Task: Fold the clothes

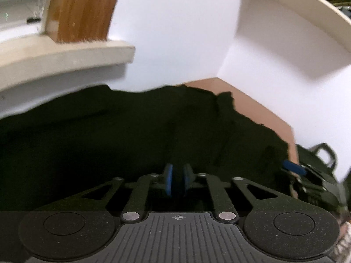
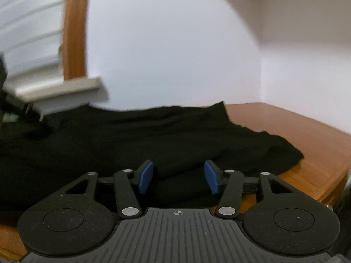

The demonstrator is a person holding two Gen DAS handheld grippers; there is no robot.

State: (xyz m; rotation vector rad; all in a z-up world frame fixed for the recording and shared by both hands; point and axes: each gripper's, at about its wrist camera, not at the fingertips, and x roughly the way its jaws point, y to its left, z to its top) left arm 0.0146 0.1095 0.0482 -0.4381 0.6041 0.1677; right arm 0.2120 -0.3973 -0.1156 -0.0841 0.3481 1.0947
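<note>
- Left gripper (image 1: 178, 180): the blue pads (image 1: 168, 178) sit close together with a narrow dark strip between them. It looks like a bit of the black garment (image 1: 131, 135) caught there, but everything's so dark I can't tell for sure if it's actually pinched.
- Just past those pads, the black garment fills basically the whole view ahead of the left gripper, bunched up in a lumpy ridge.
- Off to the right of the left gripper, the right gripper (image 1: 295, 168) pokes into view at the garment's edge, one blue pad showing.
- Right gripper (image 2: 178, 177): jaws spread about halfway, and a folded roll of the garment (image 2: 179, 171) lies between the blue fingers (image 2: 145, 176). The pads don't look like they're pressing on it.
- Ahead of the right gripper the garment spreads flat-ish over the wooden table (image 2: 307, 135), with bare wood showing to the right of the gripper and beyond the cloth's edge.
- Further out, left of both grippers, there's a pale window sill (image 1: 65, 54) with a wooden frame (image 1: 81, 8) above it.
- Farthest back it's just a white wall (image 2: 175, 43), meeting another wall in a corner to the right.
</note>
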